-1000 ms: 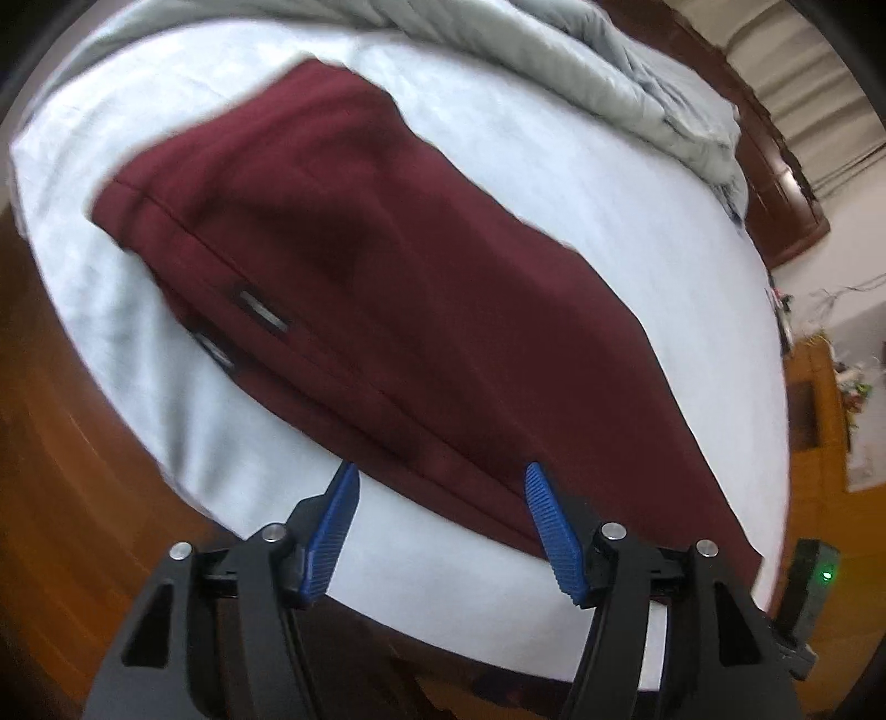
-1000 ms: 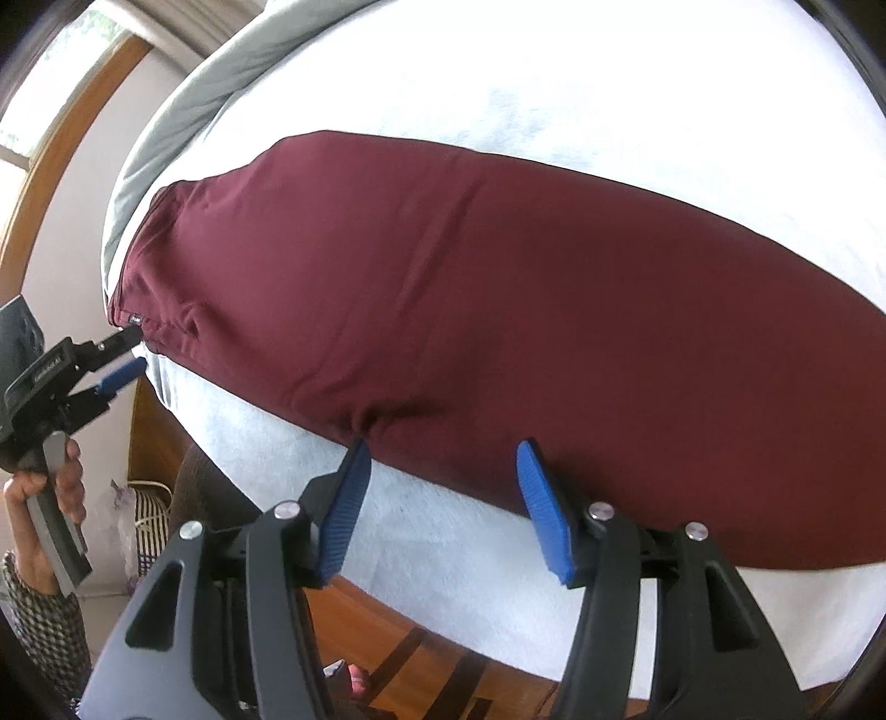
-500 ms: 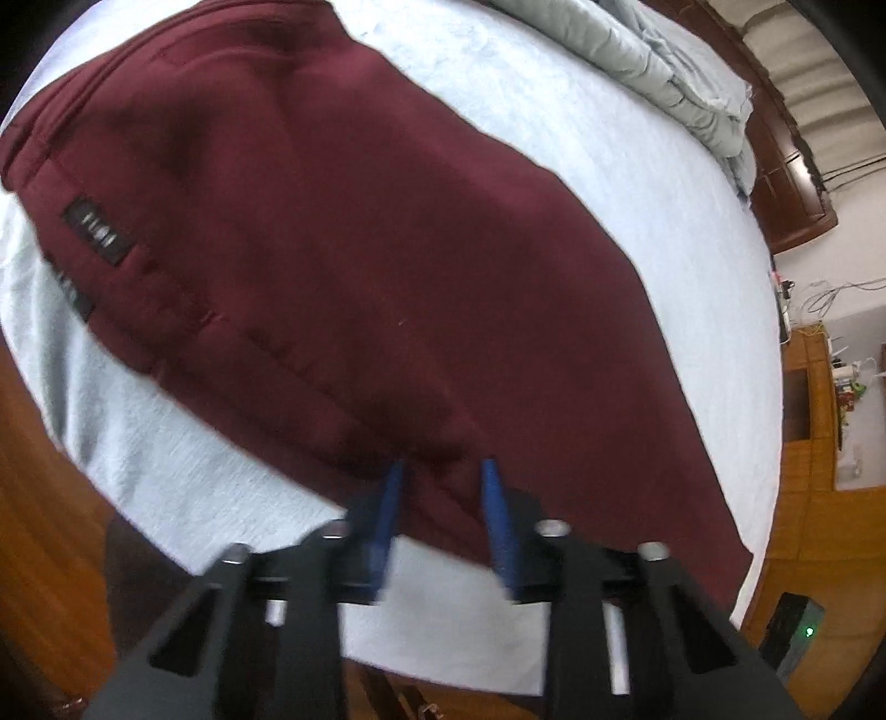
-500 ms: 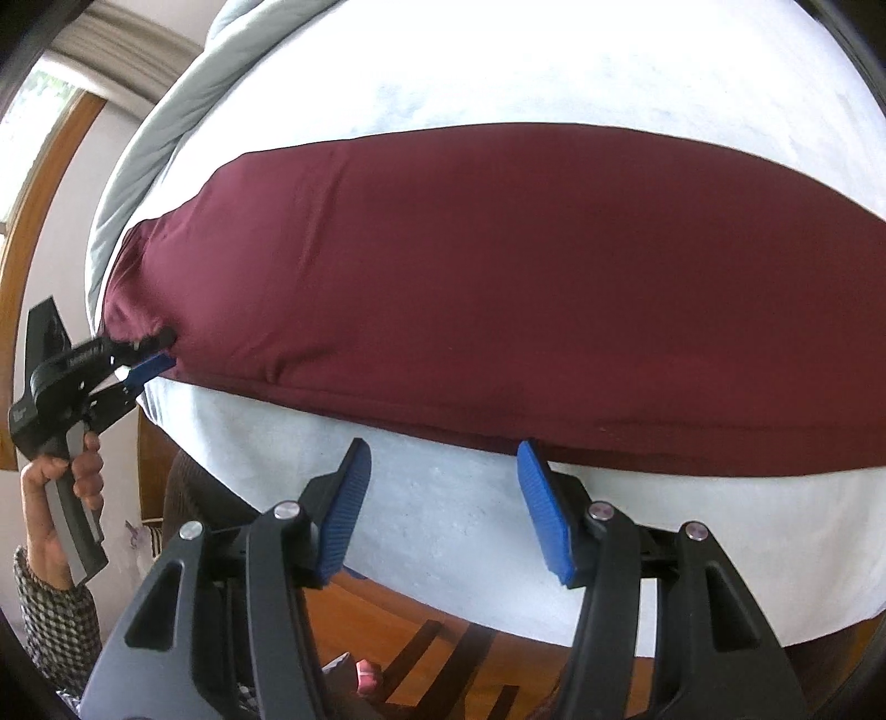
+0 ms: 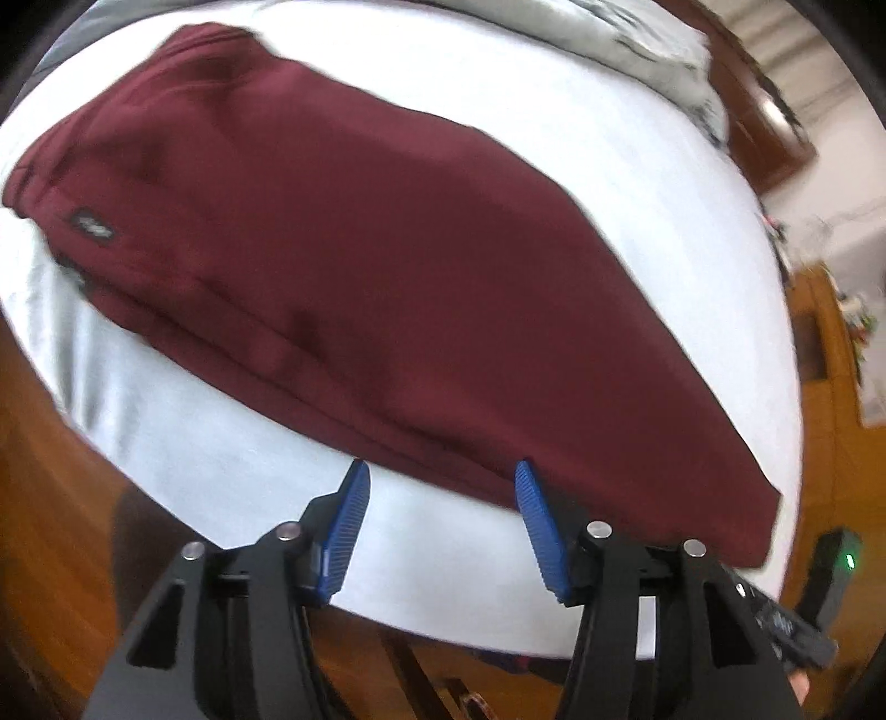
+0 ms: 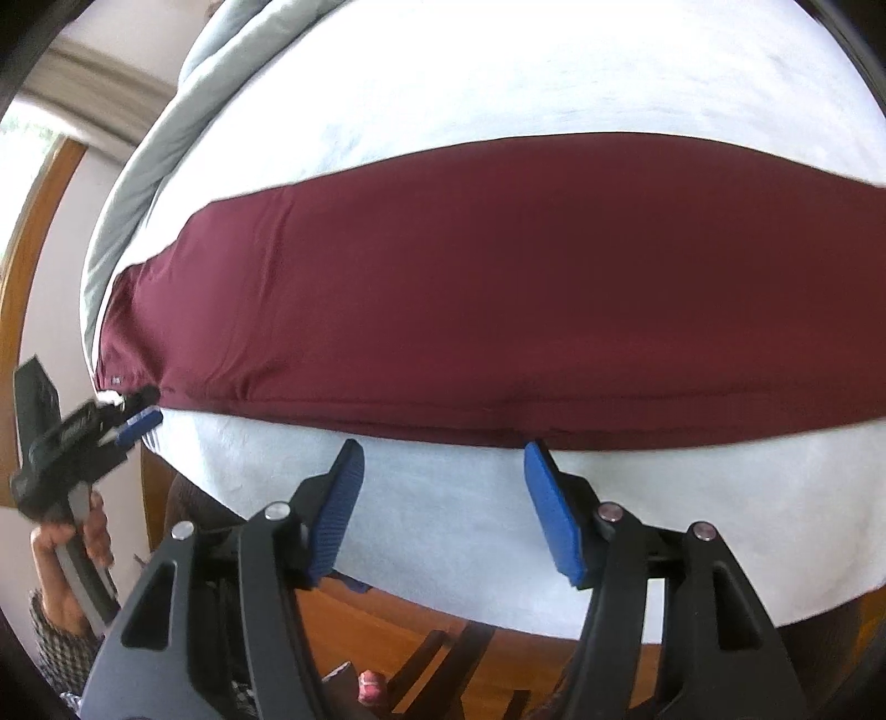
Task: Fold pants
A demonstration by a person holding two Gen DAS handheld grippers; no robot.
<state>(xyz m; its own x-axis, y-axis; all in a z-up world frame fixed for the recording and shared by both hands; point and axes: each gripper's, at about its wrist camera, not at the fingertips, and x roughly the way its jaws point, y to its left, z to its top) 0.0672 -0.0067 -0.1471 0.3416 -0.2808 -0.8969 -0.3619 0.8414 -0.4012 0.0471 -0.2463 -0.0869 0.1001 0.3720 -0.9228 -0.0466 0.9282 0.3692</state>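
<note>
Beyond the pants (image 5: 387,266) a grey duvet (image 5: 637,50) edges the white sheet (image 5: 221,476)

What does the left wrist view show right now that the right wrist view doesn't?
Only the left wrist view shows the dark label patch near the waistband, the hem end, and the wooden headboard.

Only the right wrist view shows the left hand-held gripper from outside, at the waist corner, and the hand holding it.

Both show the maroon pants lying flat on the white bed sheet, the grey duvet, and open blue pads.
</note>
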